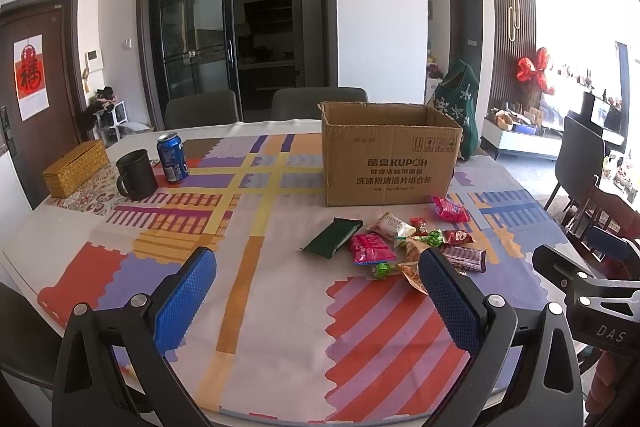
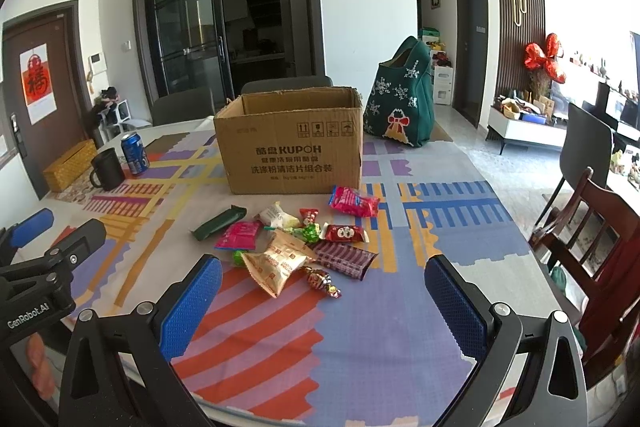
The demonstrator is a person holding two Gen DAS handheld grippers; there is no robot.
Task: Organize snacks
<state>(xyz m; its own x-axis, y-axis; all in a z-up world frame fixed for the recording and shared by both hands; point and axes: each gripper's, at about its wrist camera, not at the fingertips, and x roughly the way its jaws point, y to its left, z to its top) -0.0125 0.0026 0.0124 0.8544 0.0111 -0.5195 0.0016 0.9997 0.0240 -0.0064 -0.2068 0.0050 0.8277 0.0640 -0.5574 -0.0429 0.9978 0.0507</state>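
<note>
Snacks (image 2: 296, 247) scattered in a loose heap on the patterned counter (image 2: 360, 347), just near of an open cardboard box (image 2: 290, 151) printed "KUPOH" above rows of Chinese characters, with handling symbols at upper right. Among the heap: dark green packet (image 2: 218, 224) lying far left, white wrapper (image 1: 391, 225) reading "DENMA…", two pink bags (image 2: 354, 201) (image 2: 238, 235), tan pouch (image 2: 276, 263) nearest, maroon striped bar (image 2: 344, 259) to its right, small foil sweets between. Left tongs (image 1: 316, 267) spread wide, blue pads empty, hovering over bare cloth near and left of the heap. Right tongs (image 2: 322, 275) likewise gaping, holding nothing, the heap sitting between and just beyond the pads. "GenRobot.AI" legible on the neighbouring tool body at left in the right wrist view; "DAS" at right in the left wrist view. Far left on the counter: blue Pepsi can (image 2: 135, 147), black mug (image 2: 107, 169), woven yellow box (image 2: 70, 166). Green snowflake bag (image 2: 404, 103) far right of the box. Red paper with a Chinese character on the brown door (image 2: 38, 83)
</note>
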